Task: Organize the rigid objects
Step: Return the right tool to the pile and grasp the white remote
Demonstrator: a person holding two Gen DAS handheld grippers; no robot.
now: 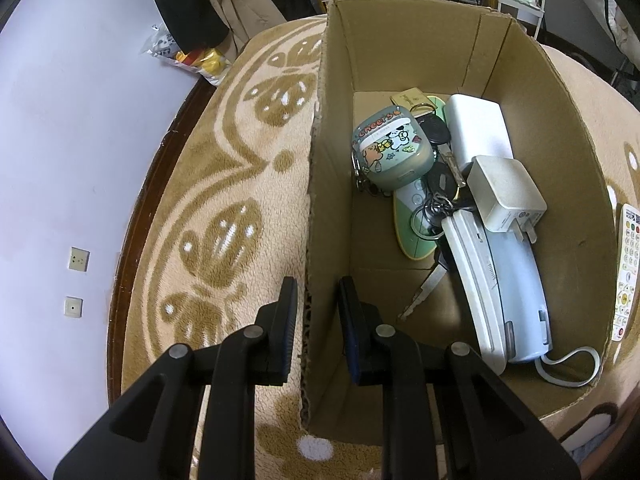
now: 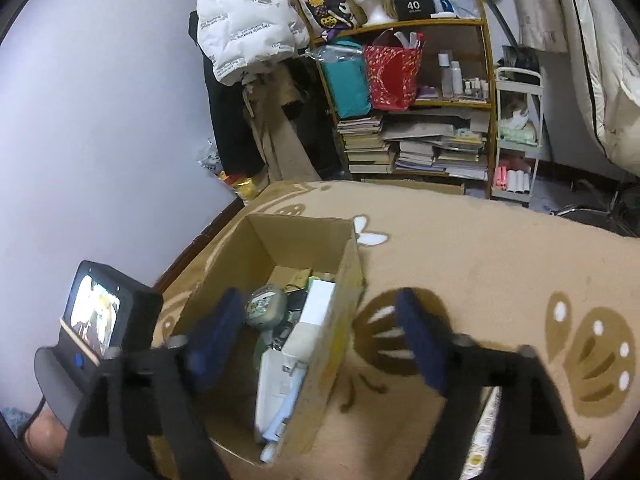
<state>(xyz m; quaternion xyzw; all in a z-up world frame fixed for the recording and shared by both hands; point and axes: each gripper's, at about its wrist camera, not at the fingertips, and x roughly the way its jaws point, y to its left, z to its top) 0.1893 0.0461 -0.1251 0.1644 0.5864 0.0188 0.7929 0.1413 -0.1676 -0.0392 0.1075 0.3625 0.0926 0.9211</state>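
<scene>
A cardboard box (image 1: 532,92) stands on a patterned blanket. It holds a cartoon-printed case (image 1: 390,148), a white charger plug (image 1: 506,194), a white power bank (image 1: 478,128), a power strip (image 1: 500,292), a green remote (image 1: 416,216) and keys (image 1: 440,184). My left gripper (image 1: 318,292) straddles the box's left wall (image 1: 328,216), jaws closed on it. My right gripper (image 2: 320,340) is open and empty above the box (image 2: 308,364). A white remote (image 1: 626,272) lies outside the box on the right.
The beige and brown blanket (image 2: 500,248) covers the surface. A wall with sockets (image 1: 78,259) is on the left. A cluttered bookshelf (image 2: 416,120), hanging coats (image 2: 244,20) and a white cart (image 2: 518,136) stand behind. The left gripper's camera unit (image 2: 96,320) shows at lower left.
</scene>
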